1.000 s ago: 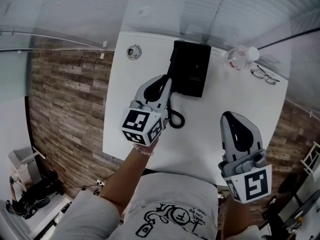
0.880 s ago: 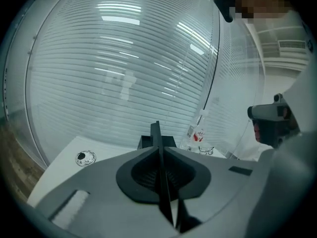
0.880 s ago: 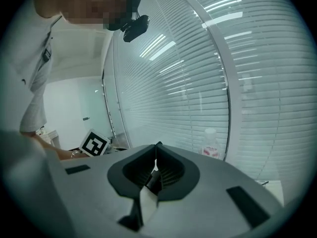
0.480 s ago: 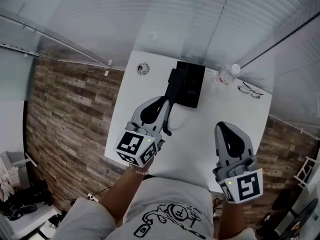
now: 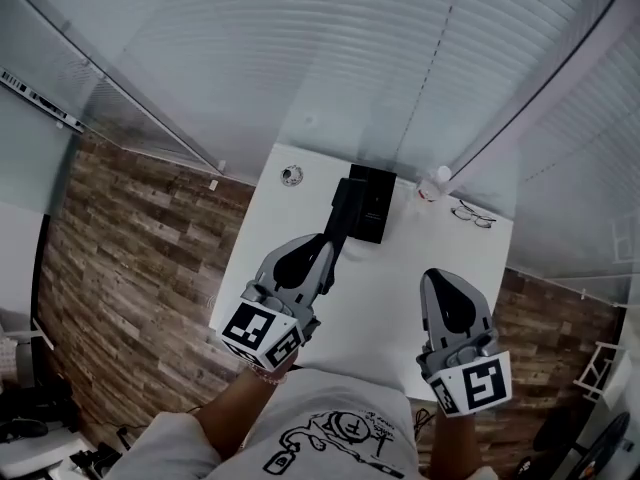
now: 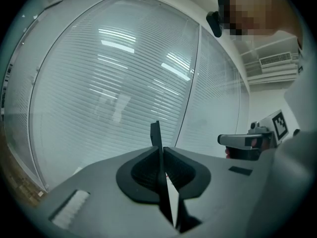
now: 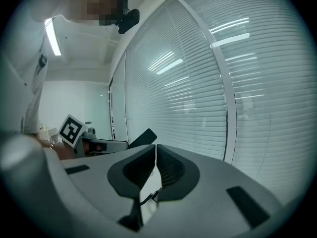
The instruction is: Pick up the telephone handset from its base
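handset (image 5: 343, 211) first: we have its near end pinched in our left hand-held gripper (image 5: 322, 243), jaws clamped tight on it, and the dark body juts out ahead. in the left gripper view it shows as a thin edge-on blade. our right hand-held gripper (image 5: 441, 274) hangs alongside, jaws pressed together on nothing. below lies the white counter (image 5: 370, 303), and farther off the black base (image 5: 380, 200), with the handset's far end over its left edge. we judge the pick-up all but done. next we need a firm grip and care for any cord, which we cannot make out.
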